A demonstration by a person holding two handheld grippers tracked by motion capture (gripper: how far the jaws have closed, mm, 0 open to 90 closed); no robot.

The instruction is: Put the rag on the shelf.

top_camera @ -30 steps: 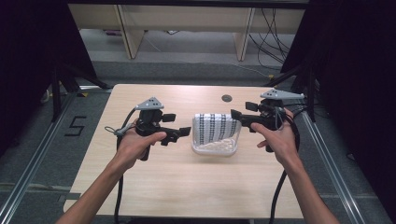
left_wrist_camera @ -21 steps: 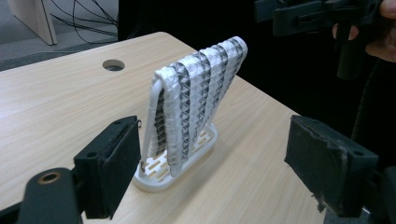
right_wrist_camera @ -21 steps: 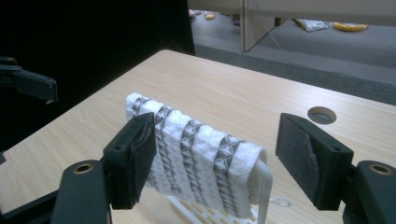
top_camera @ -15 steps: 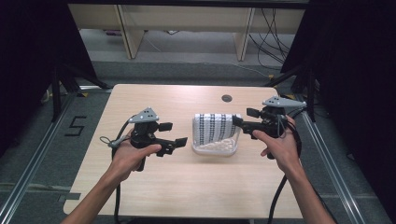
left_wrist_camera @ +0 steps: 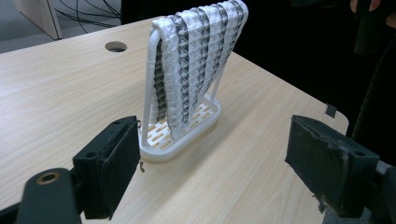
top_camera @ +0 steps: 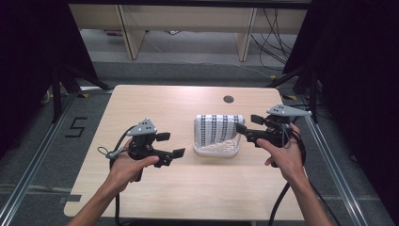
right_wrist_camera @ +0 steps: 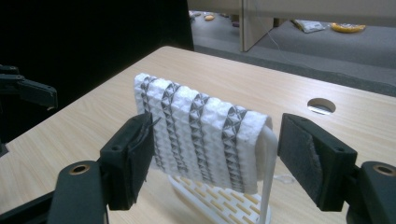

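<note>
We are closing in on the towel [top_camera: 219, 128], draped over the white rack [top_camera: 215, 149] mid-frame on the tabletop [top_camera: 155, 101]. Both grippers, left [top_camera: 171, 145] and right [top_camera: 245, 129], have fingers spread, empty. Next, we judge, the right must pinch the towel's edge.

Cloth [left_wrist_camera: 196, 60]: quilted, matt weave. Rack [left_wrist_camera: 180, 137]: smooth white plastic. Table [top_camera: 188, 188]: pale matt wood-grain. Jaw pads [left_wrist_camera: 112, 161]: rough black foam.

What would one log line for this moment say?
left tongs: open, empty | right tongs: open, beside towel | towel: draped on white rack
</note>
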